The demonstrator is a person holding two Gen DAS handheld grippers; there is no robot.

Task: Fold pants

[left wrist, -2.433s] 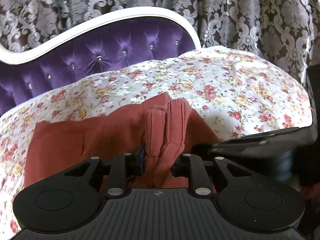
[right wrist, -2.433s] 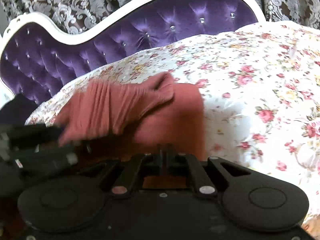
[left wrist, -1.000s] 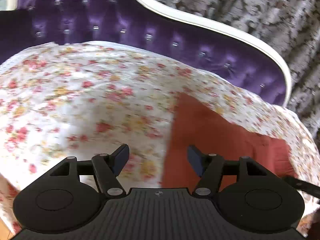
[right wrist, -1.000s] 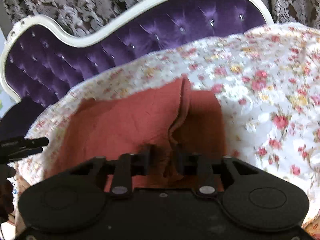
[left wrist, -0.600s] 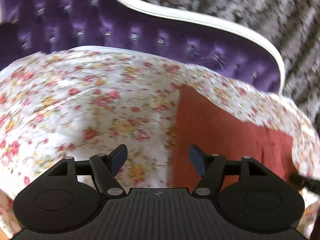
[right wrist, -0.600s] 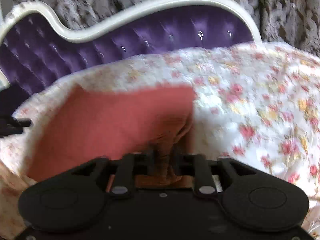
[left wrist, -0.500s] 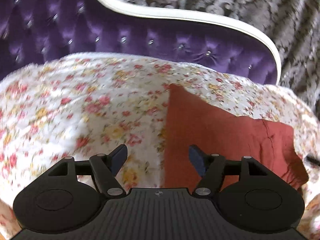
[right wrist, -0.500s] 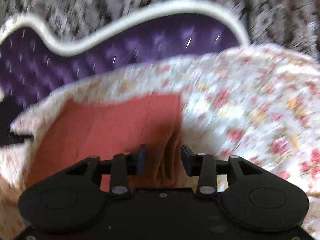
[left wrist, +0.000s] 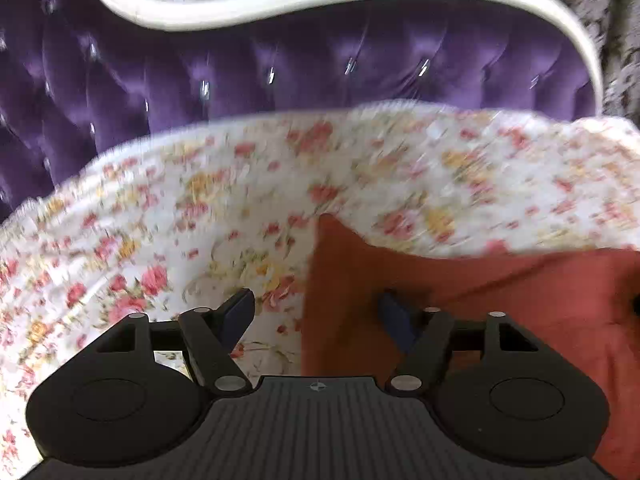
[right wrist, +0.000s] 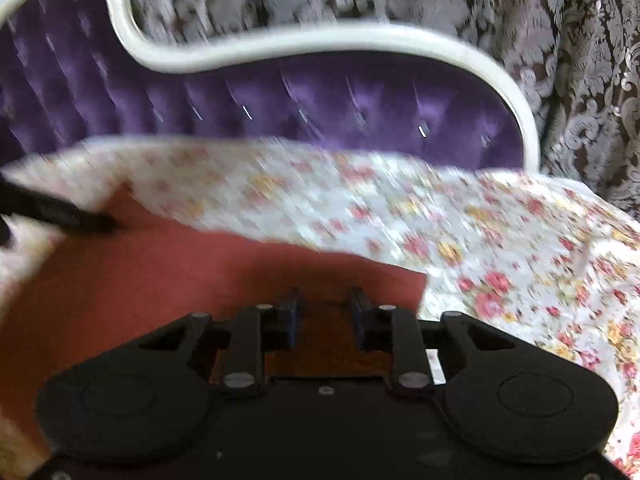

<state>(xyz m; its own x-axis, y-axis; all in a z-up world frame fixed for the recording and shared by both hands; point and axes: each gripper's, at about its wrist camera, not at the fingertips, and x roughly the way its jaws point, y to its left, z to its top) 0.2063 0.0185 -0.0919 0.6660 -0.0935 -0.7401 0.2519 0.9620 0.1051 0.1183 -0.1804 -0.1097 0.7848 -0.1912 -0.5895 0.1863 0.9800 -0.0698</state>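
Note:
The rust-red pants (left wrist: 500,300) lie folded flat on the floral bedspread (left wrist: 200,220). In the left wrist view my left gripper (left wrist: 316,312) is open, straddling the pants' left edge low over the bed. In the right wrist view the pants (right wrist: 160,272) fill the lower left. My right gripper (right wrist: 326,312) is open over their right end, holding nothing. The left gripper's finger (right wrist: 60,214) shows as a dark bar at the pants' far left corner. Both views are motion-blurred.
A purple tufted headboard (left wrist: 320,64) with a white frame (right wrist: 320,40) rises behind the bed. Patterned grey curtains (right wrist: 580,60) hang behind it. The floral bedspread (right wrist: 500,240) spreads to the right of the pants.
My right gripper has opened and let go of the pants fold it was pinching; the cloth now lies flat. My left gripper, open throughout, has swung right and lower to the pants' left edge.

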